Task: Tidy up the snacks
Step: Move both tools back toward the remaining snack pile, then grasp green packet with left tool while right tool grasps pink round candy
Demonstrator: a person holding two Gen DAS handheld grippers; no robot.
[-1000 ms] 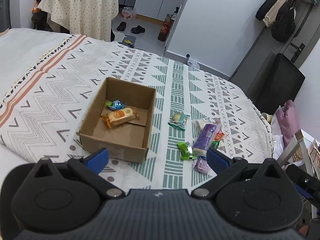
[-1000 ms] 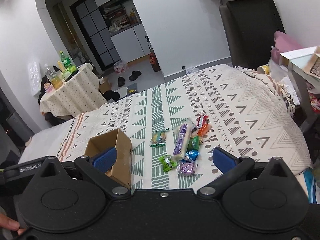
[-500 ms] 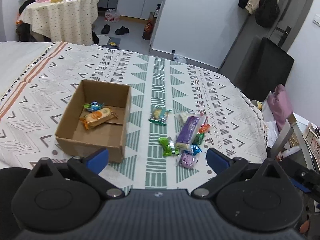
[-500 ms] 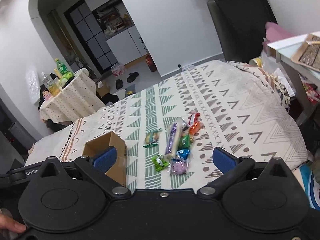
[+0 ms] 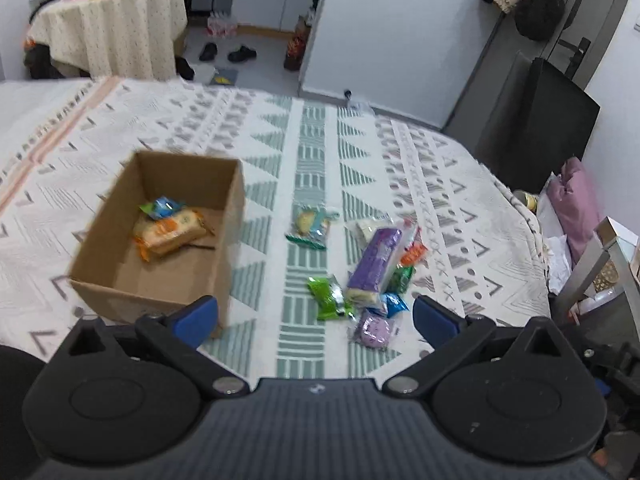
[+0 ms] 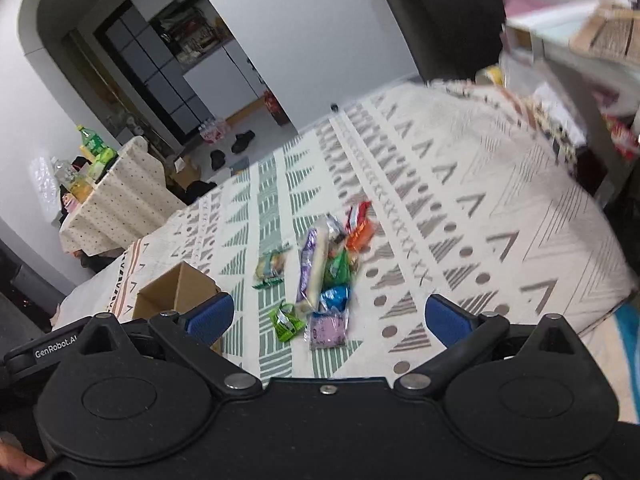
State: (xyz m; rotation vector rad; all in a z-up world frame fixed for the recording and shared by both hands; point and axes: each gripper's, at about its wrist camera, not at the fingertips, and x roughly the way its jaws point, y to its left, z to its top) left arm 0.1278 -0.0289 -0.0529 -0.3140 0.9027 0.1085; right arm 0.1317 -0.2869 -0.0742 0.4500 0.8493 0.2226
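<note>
Snacks in crinkly coloured wrappers lie mostly unsorted on the patterned bedspread [image 5: 312, 148], while only two sit inside the open brown cardboard box [image 5: 224, 216]: an orange-wrapped biscuit pack [image 5: 170, 234] and a small blue sachet [image 5: 164, 206] against the box's far wall. By that count the tidying looks to be at an early stage. Left outside, toward the bedspread's right edge, are a long purple bar [image 5: 376, 260], a bright green packet [image 5: 330, 298], a pale lilac pouch [image 5: 376, 328], a small blue packet [image 5: 394, 305], an orange-red wrapper [image 5: 414, 252] and, standing apart nearer the box, a green-edged clear packet [image 5: 310, 226]. Others are tucked under the purple bar and are hard to tell apart.

Both tools hang above the near edge of the bedspread, holding nothing. The left gripper [image 5: 316, 318] has its blue-padded jaws spread wide, and the right gripper [image 6: 326, 318] likewise.

Against the frame one second earlier, the left wrist view has swung rightward, so the loose pile now sits between its jaws instead of the box; the right wrist view has tilted and drawn nearer the pile. No snack has changed place.
</note>
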